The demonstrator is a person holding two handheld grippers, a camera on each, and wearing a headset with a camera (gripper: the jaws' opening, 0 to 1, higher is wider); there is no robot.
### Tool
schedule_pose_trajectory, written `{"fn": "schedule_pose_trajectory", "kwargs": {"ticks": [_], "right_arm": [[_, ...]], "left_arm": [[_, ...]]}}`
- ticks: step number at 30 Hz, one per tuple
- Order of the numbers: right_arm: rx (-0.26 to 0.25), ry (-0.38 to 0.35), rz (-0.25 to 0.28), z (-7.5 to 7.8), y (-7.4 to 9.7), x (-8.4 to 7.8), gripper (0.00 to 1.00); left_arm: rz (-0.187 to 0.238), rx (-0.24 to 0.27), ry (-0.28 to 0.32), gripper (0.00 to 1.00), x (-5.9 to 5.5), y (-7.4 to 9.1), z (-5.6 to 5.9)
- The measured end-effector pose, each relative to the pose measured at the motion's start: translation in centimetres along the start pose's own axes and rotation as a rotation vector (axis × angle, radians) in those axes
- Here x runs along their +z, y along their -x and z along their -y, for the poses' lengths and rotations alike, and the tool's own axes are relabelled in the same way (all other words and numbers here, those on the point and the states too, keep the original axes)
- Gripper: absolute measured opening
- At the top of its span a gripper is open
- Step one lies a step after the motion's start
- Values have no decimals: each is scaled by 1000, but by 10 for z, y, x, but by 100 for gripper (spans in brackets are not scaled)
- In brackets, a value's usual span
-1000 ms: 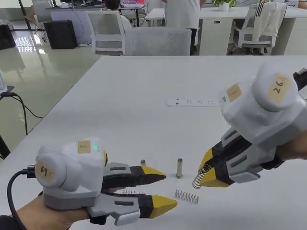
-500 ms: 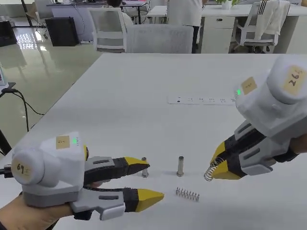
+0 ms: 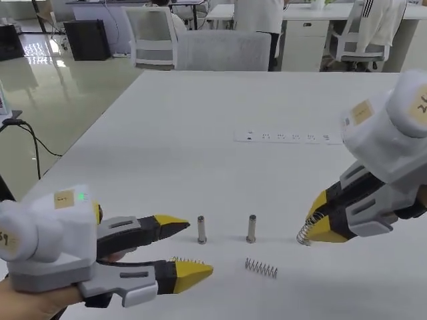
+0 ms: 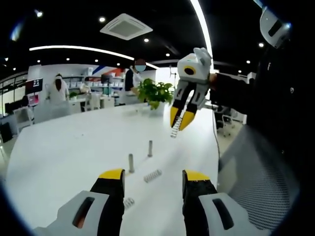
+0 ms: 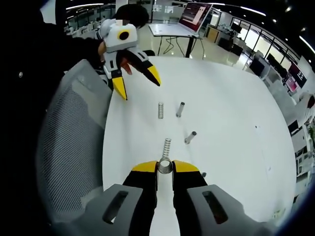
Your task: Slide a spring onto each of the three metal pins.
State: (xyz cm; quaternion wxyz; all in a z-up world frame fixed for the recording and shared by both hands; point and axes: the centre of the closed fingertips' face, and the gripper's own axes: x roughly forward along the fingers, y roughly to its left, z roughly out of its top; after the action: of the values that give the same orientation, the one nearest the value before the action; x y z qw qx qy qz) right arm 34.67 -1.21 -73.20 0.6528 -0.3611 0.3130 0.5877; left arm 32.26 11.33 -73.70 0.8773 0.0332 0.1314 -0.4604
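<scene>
- Left gripper (image 3: 199, 247) hangs low over the white counter (image 3: 200, 147) with its jaws apart and nothing between them. It is not yet doing any work.
- Right gripper (image 3: 312, 225) has its jaws clamped on the held spring (image 5: 165, 166), which hangs off the tips just above the counter.
- Two bare pins stand upright between the grippers: the nearer pin (image 3: 251, 228) beside the right gripper, and the farther pin (image 3: 201, 229) by the left gripper's tips. I cannot place a third pin with any certainty.
- Two springs lie on the counter. One loose spring (image 3: 260, 268) is in front of the nearer pin, and a second spring (image 4: 129, 202) is beside the left gripper's lower jaw.
- Judged from this, the step in hand is the first threading, since no pin carries a spring.
- The next move calls for turning the held spring so its open end faces down. It then needs centring over the nearer pin and lowering straight, since a tilted coil would likely catch on the pin's top.
</scene>
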Motion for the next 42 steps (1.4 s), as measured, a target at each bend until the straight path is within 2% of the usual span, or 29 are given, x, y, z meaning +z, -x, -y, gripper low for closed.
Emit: {"fn": "schedule_pose_trajectory", "kwargs": {"ticks": [8,15,20,28,42], "right_arm": [[-36,-14,-23,19,10,-10,8],[-72,-30,-47,37,20,-20,8],[-88,-32,-68,43,20,-27,8],[-105,-29,-107,54,13,-36,8],[-78,-39,-143,69,-13,-41,8]], "left_arm": [[7,35,15,45,-4,7,-5],[7,52,19,48,-8,7,-5],[2,81,22,56,-12,8,-9],[-5,95,37,60,-19,9,-8],[-11,106,40,63,-22,8,-7]]}}
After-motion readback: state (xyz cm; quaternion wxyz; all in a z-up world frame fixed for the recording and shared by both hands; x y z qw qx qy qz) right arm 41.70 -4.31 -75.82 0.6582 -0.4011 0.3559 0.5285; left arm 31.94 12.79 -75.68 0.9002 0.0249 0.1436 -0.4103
